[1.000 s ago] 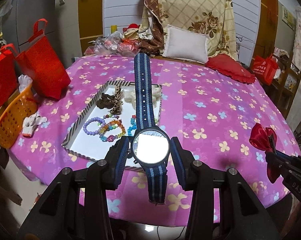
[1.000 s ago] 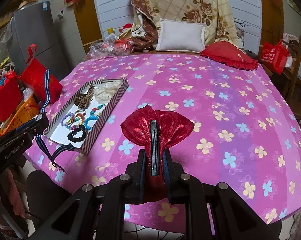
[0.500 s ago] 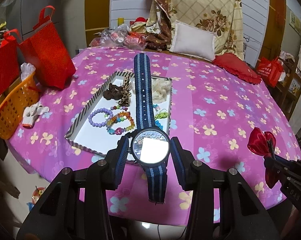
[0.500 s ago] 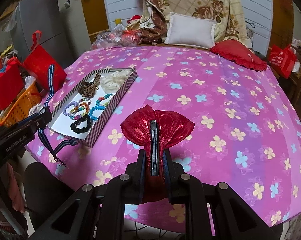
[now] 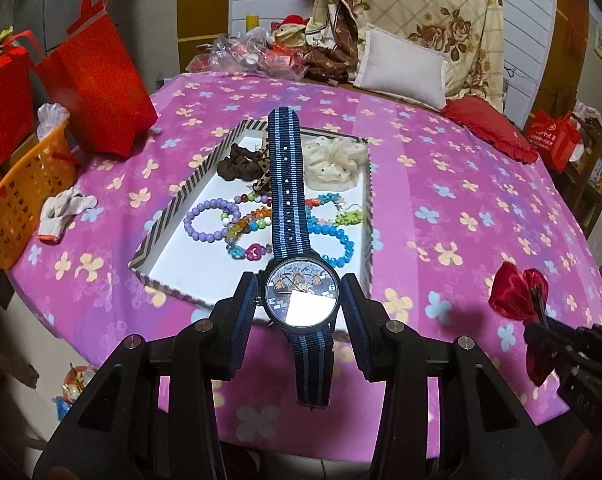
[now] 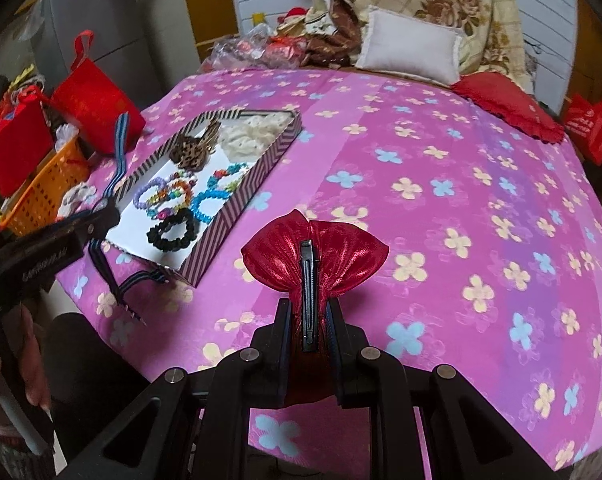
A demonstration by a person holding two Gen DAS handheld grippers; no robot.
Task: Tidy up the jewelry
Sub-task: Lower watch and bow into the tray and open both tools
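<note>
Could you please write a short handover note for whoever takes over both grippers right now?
Left gripper: shut on the watch, gripped at the case sides, its striped strap sticking out over the tray.
Right gripper: shut on the red hair bow, held by its black clip, above bare tablecloth to the right of the tray.
Done: the tray already holds the bead bracelets, the black scrunchie, the brown scrunchie and the cream scrunchie.
Left: put down the watch and the bow, presumably in the tray; free space is at its near left corner.

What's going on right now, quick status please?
Left tool clamps the watch. Right tool clamps the red bow clip. Both above the table, tray ahead, nothing blocking.
</note>
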